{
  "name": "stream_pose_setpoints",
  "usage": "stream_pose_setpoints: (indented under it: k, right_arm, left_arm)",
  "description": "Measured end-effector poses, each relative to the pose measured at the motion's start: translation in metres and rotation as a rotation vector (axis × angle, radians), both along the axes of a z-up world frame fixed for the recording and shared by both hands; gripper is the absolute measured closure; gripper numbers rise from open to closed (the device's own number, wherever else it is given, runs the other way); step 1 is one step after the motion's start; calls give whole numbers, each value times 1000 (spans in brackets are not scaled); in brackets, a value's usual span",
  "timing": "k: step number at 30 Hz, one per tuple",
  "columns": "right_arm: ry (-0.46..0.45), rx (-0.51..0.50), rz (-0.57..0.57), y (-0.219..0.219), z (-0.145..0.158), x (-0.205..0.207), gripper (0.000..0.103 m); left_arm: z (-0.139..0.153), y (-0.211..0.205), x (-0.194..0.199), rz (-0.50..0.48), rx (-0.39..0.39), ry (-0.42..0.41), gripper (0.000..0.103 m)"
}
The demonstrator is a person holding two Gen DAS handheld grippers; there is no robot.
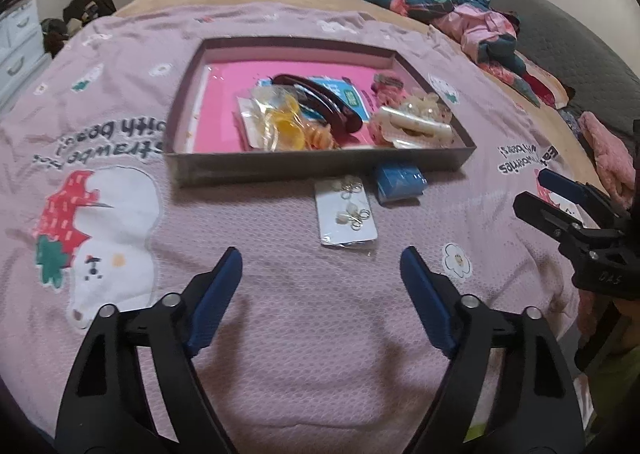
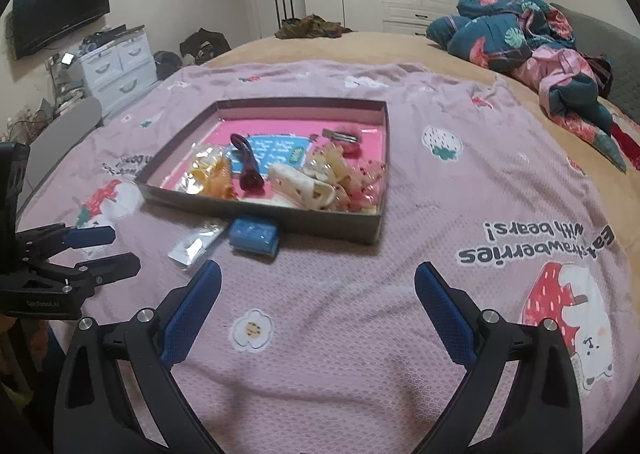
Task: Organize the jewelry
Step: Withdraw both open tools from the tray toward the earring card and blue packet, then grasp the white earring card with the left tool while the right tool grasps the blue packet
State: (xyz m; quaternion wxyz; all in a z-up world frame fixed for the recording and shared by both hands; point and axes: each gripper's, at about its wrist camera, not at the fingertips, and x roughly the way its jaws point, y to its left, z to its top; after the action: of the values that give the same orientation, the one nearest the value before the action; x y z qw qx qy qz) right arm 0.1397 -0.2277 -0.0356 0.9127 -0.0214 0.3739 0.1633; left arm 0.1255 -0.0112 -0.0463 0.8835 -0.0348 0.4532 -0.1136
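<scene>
The blanket was pale pink with a fine woven texture, printed with red strawberries, white bears, white flowers and black lettering. The box had grey-brown walls and a bright pink floor. In it lay a dark maroon clip, a cream clip, yellow-orange clips and a blue card. Near the blanket's front edge lay a white card bearing silver rings, and a blue block. Both grippers were black with blue pads. The quilt was teal with pink patterning.
</scene>
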Motion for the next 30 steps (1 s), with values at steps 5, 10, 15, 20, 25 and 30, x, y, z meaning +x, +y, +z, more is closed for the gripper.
stream_pose_setpoints:
  k: [5,10,15,20,25,30]
  right_arm:
    - [23,-5,-10,-4,-11,7,6]
    - [44,-9,-14,-6,-20,13,6]
    - [66,-8,-7,-4,-27,22,6]
    - [73,-9,25,10,-29,29,6]
    - [108,26,80,33,-34,40,6]
    - [153,50,124,57,-44,55,22]
  left_arm:
    - [-15,-10,15,-14,4,51,35]
    - [-26,-17,30,-24,-11,80,41]
    - [-35,-21,42,-18,-5,86,49]
    - [-37,-16,46,-20,-22,94,70]
    - [-34,0,38,6,-58,90,71]
    - [-27,16,29,28,-72,82,71]
